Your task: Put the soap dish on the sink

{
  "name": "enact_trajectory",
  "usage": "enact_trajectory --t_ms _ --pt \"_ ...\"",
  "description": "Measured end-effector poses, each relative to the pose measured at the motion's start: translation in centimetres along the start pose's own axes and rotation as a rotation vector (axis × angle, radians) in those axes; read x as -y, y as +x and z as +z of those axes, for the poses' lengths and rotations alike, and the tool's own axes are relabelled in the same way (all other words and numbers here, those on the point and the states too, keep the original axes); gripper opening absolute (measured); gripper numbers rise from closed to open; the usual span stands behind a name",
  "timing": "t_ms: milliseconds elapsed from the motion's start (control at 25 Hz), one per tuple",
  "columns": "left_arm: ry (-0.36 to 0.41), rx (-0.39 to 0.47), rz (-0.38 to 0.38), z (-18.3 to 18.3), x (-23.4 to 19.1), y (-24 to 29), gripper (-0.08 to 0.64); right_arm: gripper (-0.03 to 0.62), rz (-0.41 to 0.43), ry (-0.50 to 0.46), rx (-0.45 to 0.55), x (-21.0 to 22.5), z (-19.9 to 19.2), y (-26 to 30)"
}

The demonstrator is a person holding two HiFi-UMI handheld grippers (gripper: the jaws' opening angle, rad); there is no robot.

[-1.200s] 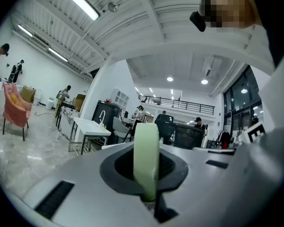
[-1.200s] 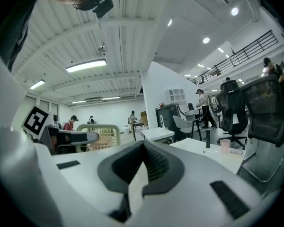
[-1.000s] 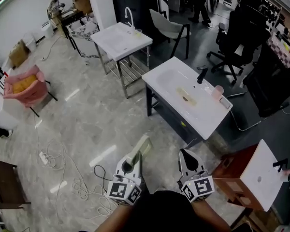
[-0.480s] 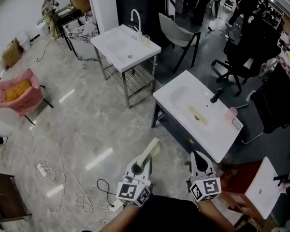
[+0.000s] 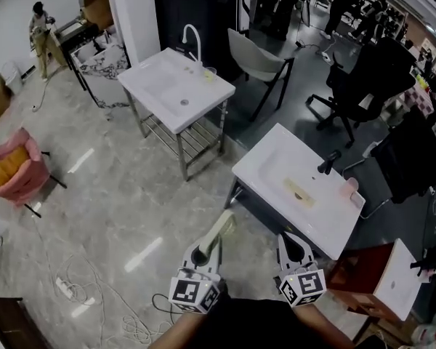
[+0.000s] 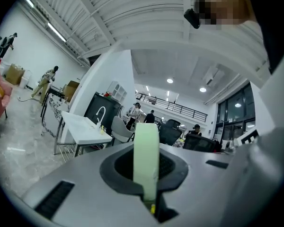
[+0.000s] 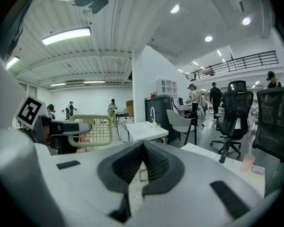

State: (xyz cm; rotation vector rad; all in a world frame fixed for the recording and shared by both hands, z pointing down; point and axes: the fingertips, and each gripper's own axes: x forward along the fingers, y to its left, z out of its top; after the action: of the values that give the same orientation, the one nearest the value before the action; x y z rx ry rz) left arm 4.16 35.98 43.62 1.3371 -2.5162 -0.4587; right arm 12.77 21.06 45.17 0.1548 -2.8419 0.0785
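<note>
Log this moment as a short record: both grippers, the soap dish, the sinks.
left gripper: shut on the soap dish, which stands on edge
right gripper: fingers together, nothing between
soap dish place: in the air, not yet on a sink
near sink: white, black faucet, pink cup on top
far sink: white, white faucet
</note>
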Motion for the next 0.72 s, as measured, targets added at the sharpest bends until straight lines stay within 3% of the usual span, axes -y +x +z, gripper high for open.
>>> enact_trajectory --t_ms 440,720 --pt "-0.012 -0.025 -0.058 1.7 -6.0 3.3 0.018 -0.003 -0.092 0.035 -0.031 -0.6 0.4 5.5" --pt "-0.030 -0.054 -0.065 -0.1 -7.0 4.4 0.018 -0.003 -0.128 0.032 -0.063 0.0 -1.1 5.7"
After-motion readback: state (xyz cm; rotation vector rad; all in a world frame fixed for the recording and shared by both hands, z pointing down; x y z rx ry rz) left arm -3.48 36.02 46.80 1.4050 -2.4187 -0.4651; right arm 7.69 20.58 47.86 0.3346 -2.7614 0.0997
